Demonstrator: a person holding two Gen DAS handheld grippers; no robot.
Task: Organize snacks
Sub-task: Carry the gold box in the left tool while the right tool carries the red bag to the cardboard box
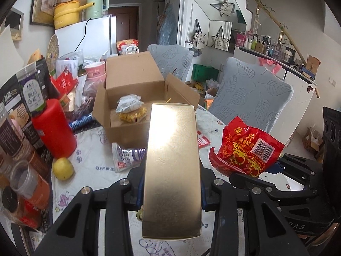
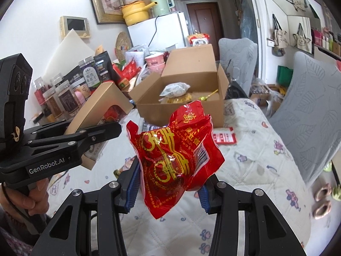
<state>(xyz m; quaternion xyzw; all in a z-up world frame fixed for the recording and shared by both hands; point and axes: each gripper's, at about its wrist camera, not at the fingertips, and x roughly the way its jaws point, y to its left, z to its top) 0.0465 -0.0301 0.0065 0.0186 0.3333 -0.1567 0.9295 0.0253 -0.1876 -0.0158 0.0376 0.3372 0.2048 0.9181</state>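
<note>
**Both hands loaded, box ahead**

Left wrist: my left gripper [image 1: 172, 192] clamps the gold box [image 1: 172, 166] above the surface, aimed at the open cardboard box [image 1: 136, 115].

Right wrist: my right gripper [image 2: 168, 188] pinches the red snack bag [image 2: 174, 153] aloft, ready for packing.

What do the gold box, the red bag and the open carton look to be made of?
Gold box: likely card with a metallic foil finish; it throws a bright glare.
Red bag: thin glossy plastic film, crinkled and shiny.
Carton: plain brown cardboard, matte, with folded flaps.
</note>
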